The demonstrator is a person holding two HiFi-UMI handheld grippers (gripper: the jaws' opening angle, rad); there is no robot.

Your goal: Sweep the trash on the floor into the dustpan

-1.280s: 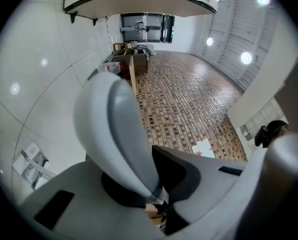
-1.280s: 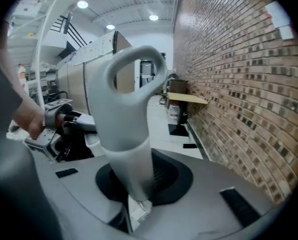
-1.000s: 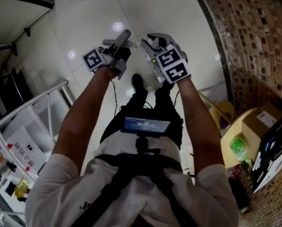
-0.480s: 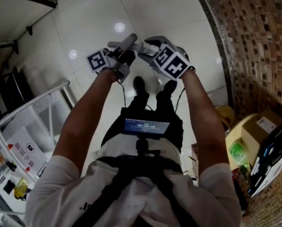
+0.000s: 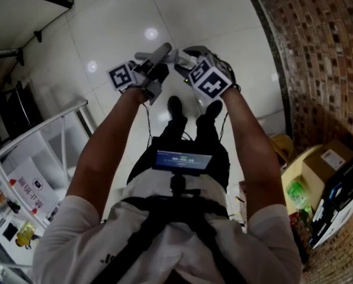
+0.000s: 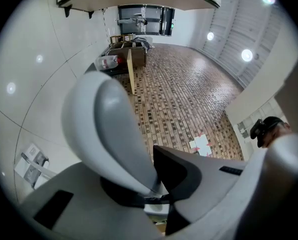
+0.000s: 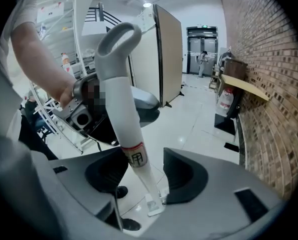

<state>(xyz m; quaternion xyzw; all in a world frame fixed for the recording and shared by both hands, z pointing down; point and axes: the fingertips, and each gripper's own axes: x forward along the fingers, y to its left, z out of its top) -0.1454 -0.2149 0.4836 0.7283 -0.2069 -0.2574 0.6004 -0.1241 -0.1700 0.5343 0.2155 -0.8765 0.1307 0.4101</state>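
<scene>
A long tool handle [image 7: 124, 109], a white pole with a red band and a grey looped top, stands between the pads of my right gripper [image 7: 144, 176]; small gaps show on both sides, so the jaws are open around it. In the head view the right gripper [image 5: 185, 58] sits just right of the handle's grey end [image 5: 157, 53]. My left gripper [image 5: 156, 70] is shut on that grey end [image 6: 109, 129], which fills the left gripper view above the jaws [image 6: 156, 184]. The tool's working end is hidden. No dustpan or trash shows.
A brick wall [image 5: 318, 52] curves along the right. Cardboard boxes and a round wooden table [image 5: 327, 152] stand at the lower right, a white rack [image 5: 40, 152] at the left. The person's shoes [image 5: 175, 106] stand on pale glossy tiles. A tall partition [image 7: 169, 54] stands further off.
The right gripper has swung left and down, closing in on the handle's grey end beside the left gripper. The left gripper has kept its hold and barely moved.
</scene>
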